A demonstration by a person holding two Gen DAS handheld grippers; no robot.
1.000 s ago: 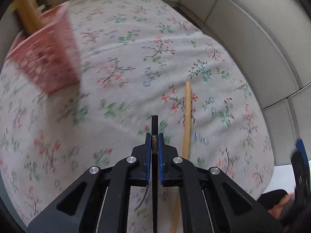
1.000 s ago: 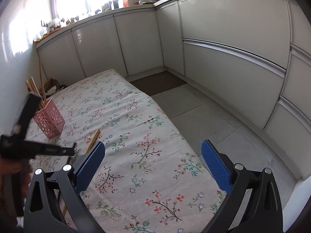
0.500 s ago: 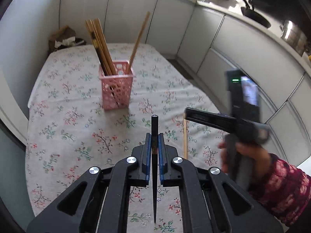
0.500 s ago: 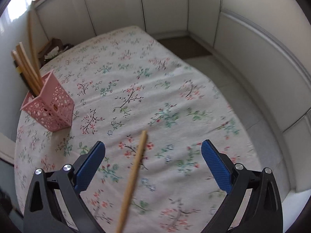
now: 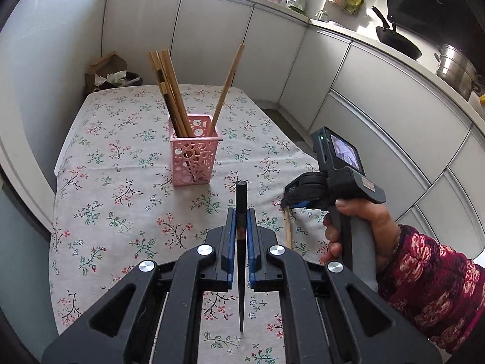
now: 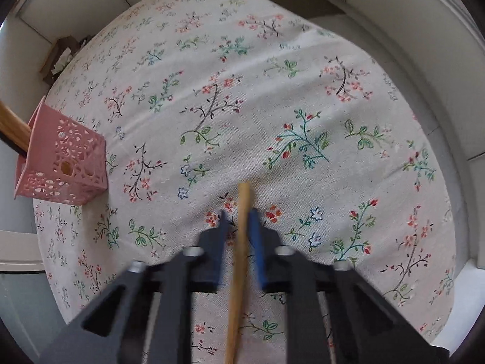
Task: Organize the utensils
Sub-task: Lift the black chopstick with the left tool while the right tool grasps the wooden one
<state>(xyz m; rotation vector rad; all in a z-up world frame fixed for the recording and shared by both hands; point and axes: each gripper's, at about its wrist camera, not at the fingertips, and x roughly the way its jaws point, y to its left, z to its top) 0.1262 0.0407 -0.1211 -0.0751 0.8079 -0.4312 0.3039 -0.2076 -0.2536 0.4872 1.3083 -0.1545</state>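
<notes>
My left gripper (image 5: pixel 241 217) is shut on a black chopstick (image 5: pixel 241 212) and holds it above the floral tablecloth, short of the pink holder (image 5: pixel 194 150), which holds several wooden chopsticks (image 5: pixel 171 88). My right gripper (image 6: pixel 239 215) is down at the cloth with its blue pads close on either side of a wooden chopstick (image 6: pixel 241 242) lying there; a small gap still shows. In the left wrist view the right gripper (image 5: pixel 288 203) sits over that chopstick (image 5: pixel 287 227). The holder shows at the left of the right wrist view (image 6: pixel 63 160).
The table (image 5: pixel 91 157) stands in a kitchen corner with white cabinets (image 5: pixel 379 100) on the right and behind. A brown paper bag (image 5: pixel 109 72) sits beyond the far edge. A wok (image 5: pixel 397 42) and a steel pot (image 5: pixel 454 69) sit on the counter.
My right gripper has dropped to the cloth and its jaws have narrowed around the wooden chopstick. My left gripper has tilted up, still holding the black chopstick, bringing the holder into view.
</notes>
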